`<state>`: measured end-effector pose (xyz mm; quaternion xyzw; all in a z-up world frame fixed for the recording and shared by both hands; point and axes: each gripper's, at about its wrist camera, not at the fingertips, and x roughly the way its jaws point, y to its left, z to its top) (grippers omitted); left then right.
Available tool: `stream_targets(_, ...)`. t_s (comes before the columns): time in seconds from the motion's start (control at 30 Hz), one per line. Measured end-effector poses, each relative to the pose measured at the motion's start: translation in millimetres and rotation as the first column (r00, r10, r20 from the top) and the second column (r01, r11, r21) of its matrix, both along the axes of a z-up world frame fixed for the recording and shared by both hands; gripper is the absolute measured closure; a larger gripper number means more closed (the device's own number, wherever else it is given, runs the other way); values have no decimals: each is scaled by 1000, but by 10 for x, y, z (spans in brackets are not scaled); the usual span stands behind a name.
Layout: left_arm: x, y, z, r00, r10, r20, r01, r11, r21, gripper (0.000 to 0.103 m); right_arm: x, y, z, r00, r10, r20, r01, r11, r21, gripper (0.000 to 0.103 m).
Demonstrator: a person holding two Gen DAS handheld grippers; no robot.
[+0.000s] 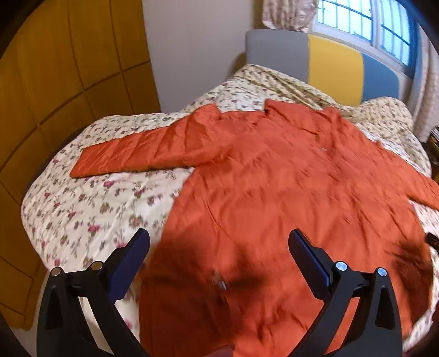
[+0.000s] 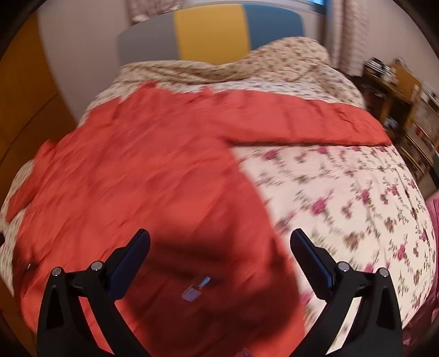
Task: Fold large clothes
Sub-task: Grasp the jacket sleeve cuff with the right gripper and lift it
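Note:
A large orange-red padded coat (image 1: 274, 186) lies spread flat on a bed with a floral quilt (image 1: 82, 208). In the left wrist view one sleeve (image 1: 137, 156) stretches out to the left. In the right wrist view the coat (image 2: 137, 178) fills the left and middle, and its other sleeve (image 2: 301, 123) stretches right. My left gripper (image 1: 219, 241) is open and empty above the coat's lower left hem. My right gripper (image 2: 219, 241) is open and empty above the coat's lower right hem. A small zipper pull (image 2: 196, 291) lies on the fabric near the hem.
A grey, yellow and blue headboard (image 1: 329, 66) stands at the far end under a window (image 1: 370, 19). A wooden wardrobe (image 1: 55, 82) lines the left side. Cluttered wooden shelves (image 2: 406, 109) stand to the right of the bed. The quilt (image 2: 356, 206) lies bare right of the coat.

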<state>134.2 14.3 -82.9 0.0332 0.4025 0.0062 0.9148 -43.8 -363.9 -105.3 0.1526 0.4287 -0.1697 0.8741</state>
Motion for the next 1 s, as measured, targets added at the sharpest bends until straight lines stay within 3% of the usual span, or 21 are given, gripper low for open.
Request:
stream_targets(0.23, 643, 202, -302, 995, 104, 5, -104, 993, 52, 3, 237, -920, -205, 981, -193, 14, 191, 978, 89, 2)
stream_targets(0.37, 898, 258, -462, 991, 137, 7, -137, 988, 70, 3, 263, -1457, -380, 940, -341, 20, 330, 923, 199, 13)
stream_targets(0.43, 1004, 284, -558, 988, 157, 5, -157, 984, 86, 3, 244, -1726, -481, 910, -414, 22, 392, 878, 275, 16)
stream_targets(0.5, 1063, 290, -650, 985, 173, 13, -173, 977, 127, 3, 230, -1908, -531, 887, -459, 39, 427, 850, 308, 23)
stream_targets(0.6, 1073, 293, -799, 986, 164, 16, -165, 975, 150, 3, 223, -2122, -509, 869, -486, 94, 441, 846, 299, 24)
stream_targets(0.77, 1084, 391, -901, 986, 165, -20, -162, 983, 84, 3, 263, -2312, -530, 845, -522, 113, 480, 835, 268, 24)
stream_targets(0.9, 1110, 391, -961, 986, 162, -43, -159, 985, 62, 3, 307, -2422, -587, 813, -564, 145, 517, 814, 266, 24)
stream_targets(1.0, 1118, 406, -989, 985, 162, -51, -160, 986, 46, 3, 332, -2546, -605, 768, -614, 180, 555, 779, 292, 24)
